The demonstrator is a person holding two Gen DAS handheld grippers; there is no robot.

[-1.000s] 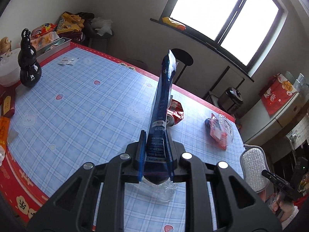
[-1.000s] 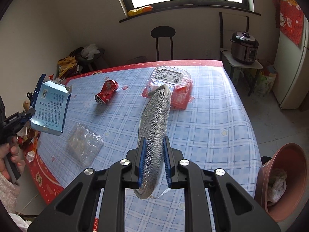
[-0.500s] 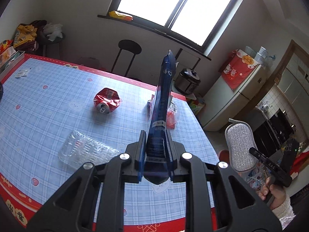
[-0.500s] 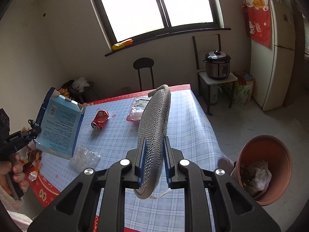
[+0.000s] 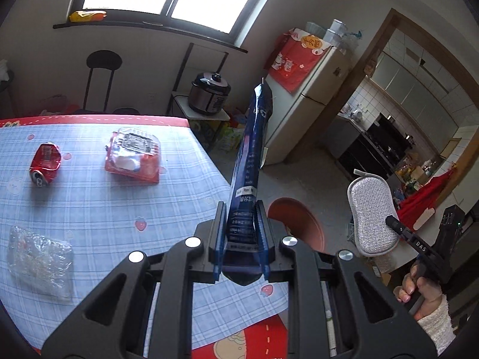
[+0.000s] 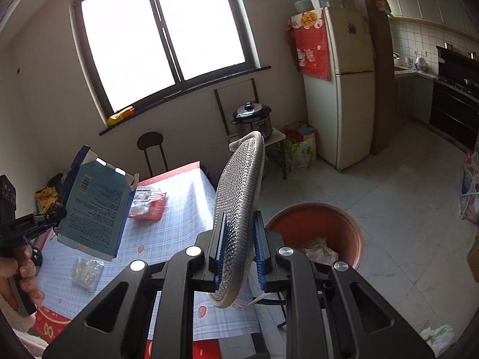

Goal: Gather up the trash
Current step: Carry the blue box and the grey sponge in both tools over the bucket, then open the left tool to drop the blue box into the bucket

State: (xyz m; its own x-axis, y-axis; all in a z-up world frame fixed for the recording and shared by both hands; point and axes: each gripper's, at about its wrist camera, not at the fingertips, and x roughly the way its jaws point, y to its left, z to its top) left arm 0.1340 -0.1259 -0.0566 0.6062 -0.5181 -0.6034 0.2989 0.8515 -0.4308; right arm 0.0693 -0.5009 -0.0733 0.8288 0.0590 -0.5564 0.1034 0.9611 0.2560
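Left claw (image 5: 241, 239) clamped on flat blue carton (image 5: 250, 161), small print unreadable. Right claw (image 6: 238, 246) pinches silver mesh scrubber pad (image 6: 238, 197), w/ round terracotta bin (image 6: 314, 230) just beyond desk (image 6: 179, 215) corner.

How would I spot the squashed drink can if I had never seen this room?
Start at the table with the blue checked cloth under the window. Three pieces of litter lie on it: a clear crumpled plastic bag, a clear clamshell tray with red inside, and the crushed red metal can. The can is the only metal one, lying on its side.
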